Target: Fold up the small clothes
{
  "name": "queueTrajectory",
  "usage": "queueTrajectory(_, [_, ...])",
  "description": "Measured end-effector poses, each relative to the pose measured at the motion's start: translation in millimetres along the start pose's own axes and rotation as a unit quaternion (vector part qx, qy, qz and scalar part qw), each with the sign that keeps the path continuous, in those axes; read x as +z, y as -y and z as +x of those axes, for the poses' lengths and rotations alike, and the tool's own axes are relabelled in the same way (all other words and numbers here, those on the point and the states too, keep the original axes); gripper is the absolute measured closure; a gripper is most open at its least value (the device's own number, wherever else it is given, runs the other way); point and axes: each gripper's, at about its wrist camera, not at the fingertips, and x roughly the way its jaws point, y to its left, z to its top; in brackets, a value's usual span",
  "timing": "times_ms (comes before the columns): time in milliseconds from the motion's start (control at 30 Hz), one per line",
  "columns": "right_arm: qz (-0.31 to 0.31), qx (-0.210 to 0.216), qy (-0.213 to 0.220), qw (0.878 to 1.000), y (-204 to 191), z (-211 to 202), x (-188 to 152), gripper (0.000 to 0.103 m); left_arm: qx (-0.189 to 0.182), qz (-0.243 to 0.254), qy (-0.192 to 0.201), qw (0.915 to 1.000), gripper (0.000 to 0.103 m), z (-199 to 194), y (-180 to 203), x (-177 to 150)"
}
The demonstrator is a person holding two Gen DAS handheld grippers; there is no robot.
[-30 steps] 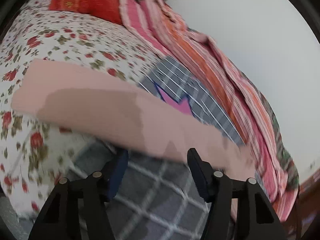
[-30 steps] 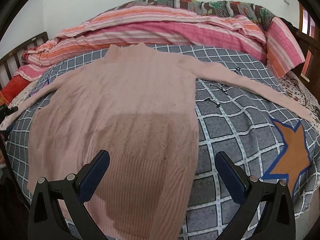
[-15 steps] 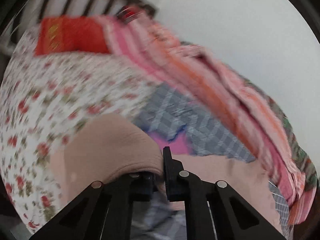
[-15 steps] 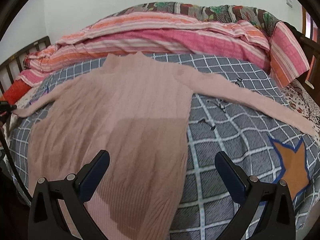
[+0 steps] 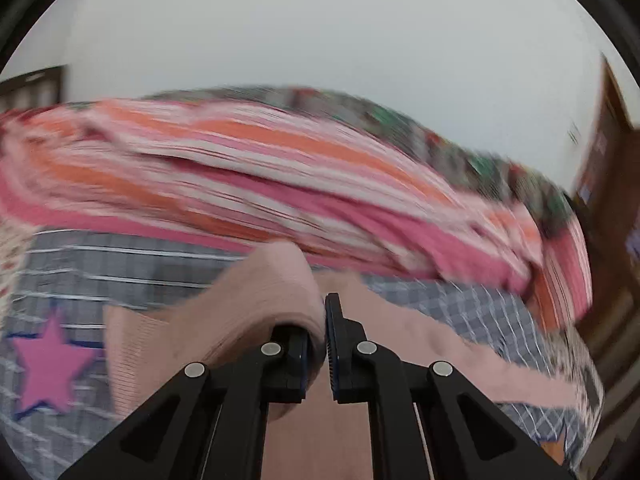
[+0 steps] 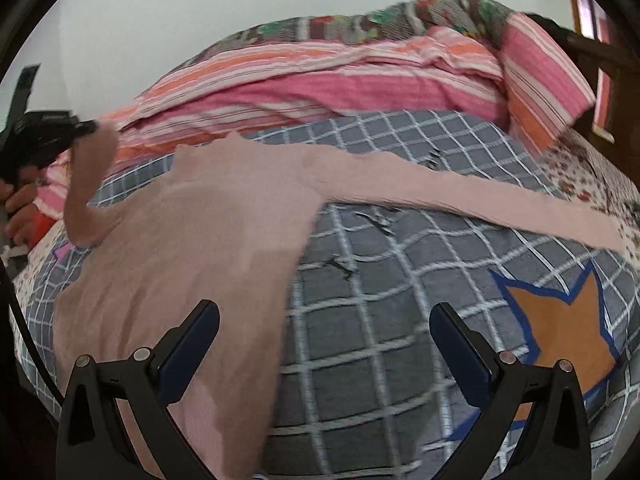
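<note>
A pale pink ribbed sweater (image 6: 208, 240) lies face-up on a grey checked blanket (image 6: 380, 312), body spread flat with the collar toward the far side of the bed. The left gripper (image 5: 323, 344) is clamped on the cuff end of one sleeve (image 5: 264, 304), its two black fingers nearly touching with knit fabric bunched between them; in the right wrist view the same gripper (image 6: 86, 130) appears at the far left, raised above the bed, and the sleeve (image 6: 86, 184) hangs from it in a steep curve down to the shoulder — lifted clear of the blanket. A bare hand (image 6: 20, 208) grips the tool's handle at the frame edge. The right gripper (image 6: 324, 344) hovers over the near hem of the sweater with its blue-padded fingers (image 6: 188, 344) spread wide and nothing between them; one finger sits over pink knit, the other over bare blanket. The opposite sleeve (image 6: 480, 196) stretches straight out to the right, flat on the blanket, its cuff reaching the floral sheet (image 6: 576, 176). An orange star (image 6: 560, 332) with a blue outline is printed on the blanket near the right finger, and a pink star (image 5: 48, 364) shows in the left wrist view — that view is motion-blurred. A pink-and-orange striped quilt (image 6: 320, 80) is heaped along the far side against a pale wall (image 6: 240, 0).
</note>
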Motion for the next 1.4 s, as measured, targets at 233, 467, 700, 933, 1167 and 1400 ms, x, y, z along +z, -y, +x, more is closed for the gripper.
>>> queueTrajectory(233, [0.041, -0.011, -0.016, 0.999, 29.1, 5.8, -3.7, 0.0, -0.062, 0.04, -0.142, 0.9871, 0.089, 79.1, 81.8, -52.5])
queueTrajectory(467, [0.02, -0.003, -0.014, 1.0, 16.6, 16.4, 4.6, 0.0, -0.097, -0.034, -0.121, 0.9873, 0.036, 44.7, 27.4, -61.7])
queueTrajectory(700, [-0.03, 0.024, -0.007, 0.999, -26.7, 34.7, 31.3, 0.004, 0.01, -0.075, -0.071, 0.9946, 0.031, 2.1, -66.8, -65.9])
queueTrajectory(933, [-0.105, 0.051, -0.032, 0.993, -98.0, 67.6, 60.4, 0.029, 0.124, -0.07, -0.115, 0.9831, 0.033, 19.7, -121.1, -102.5])
queueTrajectory(1167, [-0.161, 0.025, -0.069, 0.984, -150.1, 115.7, 69.2, 0.031, 0.093, -0.087, -0.088, 0.988, 0.03, 18.1, -137.4, -110.2])
queueTrajectory(1400, [-0.143, -0.025, -0.059, 0.988, -147.8, 136.0, 94.7, 0.044, 0.094, -0.085, -0.093, 0.9876, 0.028, 20.7, -135.7, -109.2])
